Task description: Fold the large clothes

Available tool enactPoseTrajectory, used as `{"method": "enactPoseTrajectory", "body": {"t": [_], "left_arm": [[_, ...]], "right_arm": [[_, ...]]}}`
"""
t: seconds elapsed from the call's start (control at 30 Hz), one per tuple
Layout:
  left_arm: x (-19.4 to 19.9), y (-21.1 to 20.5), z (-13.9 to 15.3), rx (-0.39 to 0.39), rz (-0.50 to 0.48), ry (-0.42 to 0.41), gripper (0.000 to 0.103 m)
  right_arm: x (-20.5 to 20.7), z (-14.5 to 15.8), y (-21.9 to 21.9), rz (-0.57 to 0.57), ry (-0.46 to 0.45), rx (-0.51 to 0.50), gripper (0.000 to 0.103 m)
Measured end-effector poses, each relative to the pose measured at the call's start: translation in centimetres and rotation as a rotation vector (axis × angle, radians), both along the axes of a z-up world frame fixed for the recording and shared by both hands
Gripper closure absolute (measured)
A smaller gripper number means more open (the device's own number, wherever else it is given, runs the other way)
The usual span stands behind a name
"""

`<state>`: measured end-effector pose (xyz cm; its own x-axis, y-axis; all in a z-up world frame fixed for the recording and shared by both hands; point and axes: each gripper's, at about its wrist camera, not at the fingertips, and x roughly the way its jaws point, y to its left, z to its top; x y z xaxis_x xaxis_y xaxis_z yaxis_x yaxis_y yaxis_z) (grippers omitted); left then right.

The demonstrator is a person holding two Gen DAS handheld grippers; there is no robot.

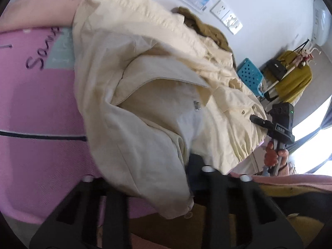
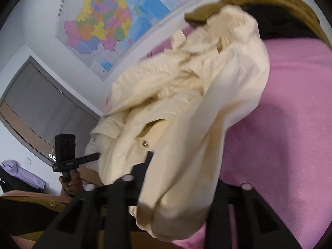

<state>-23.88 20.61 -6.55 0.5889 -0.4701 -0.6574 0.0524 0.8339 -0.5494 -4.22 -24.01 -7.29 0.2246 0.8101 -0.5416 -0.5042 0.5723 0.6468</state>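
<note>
A large cream jacket (image 1: 149,95) hangs lifted over a pink bed cover (image 1: 37,108). My left gripper (image 1: 166,178) is shut on the jacket's lower edge, with cloth draped over its fingers. My right gripper (image 2: 178,178) is shut on another part of the same jacket (image 2: 186,108), with cloth bunched between its fingers. In the left wrist view the right gripper (image 1: 278,124) shows at the jacket's right edge, held in a hand. In the right wrist view the left gripper (image 2: 68,155) shows at the jacket's left edge.
An olive-brown garment (image 1: 207,27) lies behind the jacket on the pink cover (image 2: 290,124). A blue perforated basket (image 1: 251,74) and a rack with a mustard garment (image 1: 294,78) stand by the wall. A map (image 2: 108,20) hangs on the wall, and a grey wardrobe (image 2: 41,108) stands beside it.
</note>
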Motion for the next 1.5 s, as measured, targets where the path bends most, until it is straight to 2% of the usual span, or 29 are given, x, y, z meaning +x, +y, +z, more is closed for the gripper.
{"method": "enactPoseTrajectory", "body": {"t": [0.1,0.17,0.27,0.3,0.33,0.37,0.4,0.47,0.5,0.6,0.67,0.77,0.87,0.93,1.0,1.07,1.1,1.13,1.17,1.2,1.33,1.43,1.5], "left_arm": [[-1.6,0.9,3.2,-0.025,0.006,-0.077,0.082],[-2.8,1.9,4.8,-0.054,-0.005,-0.117,0.082],[-3.7,1.9,5.1,0.01,-0.024,-0.105,0.076],[-3.7,1.8,4.6,0.031,-0.033,-0.08,0.075],[-3.5,1.7,3.9,0.054,-0.034,-0.049,0.073],[-3.3,1.5,3.1,0.087,-0.033,-0.005,0.064],[-3.1,1.5,2.4,0.135,-0.024,0.032,0.061],[-3.4,2.1,2.2,0.167,-0.005,0.039,0.048],[-3.7,2.6,2.5,0.165,0.012,0.024,0.045],[-5.2,4.1,5.2,0.178,0.056,-0.091,0.041],[-6.0,5.1,7.3,0.219,0.113,-0.175,0.03],[-4.9,5.1,9.5,0.255,0.127,-0.228,0.03],[-1.9,2.8,10.0,0.327,0.06,-0.256,0.03],[1.0,1.1,9.2,0.365,-0.007,-0.23,0.034],[3.3,0.0,8.1,0.368,-0.054,-0.185,0.039],[5.7,-1.1,6.5,0.39,-0.105,-0.131,0.043],[6.7,-1.3,5.6,0.408,-0.12,-0.101,0.045],[8.0,-2.0,4.8,0.428,-0.136,-0.057,0.053],[8.8,-2.4,4.3,0.444,-0.14,-0.033,0.057],[9.8,-2.7,3.8,0.466,-0.139,-0.009,0.059],[12.9,-2.6,3.1,0.48,-0.112,0.05,0.076],[14.7,-1.7,3.0,0.443,-0.046,0.072,0.082],[15.2,-1.4,2.4,0.426,-0.042,0.094,0.082]], "right_arm": [[-0.9,2.8,-1.3,0.002,-0.064,0.051,0.087],[-1.9,4.5,-1.9,0.02,-0.117,0.06,0.087],[-2.2,4.5,-1.9,0.041,-0.12,0.009,0.084],[-1.9,3.6,-1.7,0.044,-0.088,-0.035,0.077],[-1.6,2.6,-1.6,0.053,-0.05,-0.071,0.061],[-1.4,1.7,-1.5,0.047,-0.025,-0.124,0.053],[-1.2,1.0,-1.7,0.013,-0.019,-0.206,0.045],[-0.7,0.8,-2.4,-0.027,-0.009,-0.258,0.037],[-0.2,1.2,-3.3,-0.068,-0.01,-0.264,0.032],[0.6,3.7,-5.6,-0.172,-0.084,-0.257,0.031],[0.9,5.8,-5.5,-0.178,-0.159,-0.24,0.029],[3.0,7.0,-3.0,-0.131,-0.217,-0.22,0.026],[5.6,6.4,0.1,-0.083,-0.215,-0.223,0.026],[8.1,5.1,2.7,-0.047,-0.183,-0.233,0.026],[10.4,3.6,4.6,-0.055,-0.147,-0.289,0.026],[12.3,2.1,5.6,-0.049,-0.092,-0.304,0.033],[13.3,1.2,6.2,-0.044,-0.065,-0.316,0.049],[13.7,1.0,6.7,-0.029,-0.061,-0.32,0.066],[13.9,0.9,7.1,-0.026,-0.074,-0.332,0.076],[14.0,1.1,7.3,-0.031,-0.093,-0.35,0.095],[14.8,3.7,7.1,-0.08,-0.179,-0.316,0.099],[15.7,5.0,6.8,-0.122,-0.205,-0.276,0.099],[16.5,4.3,7.5,-0.112,-0.193,-0.313,0.099]]}}
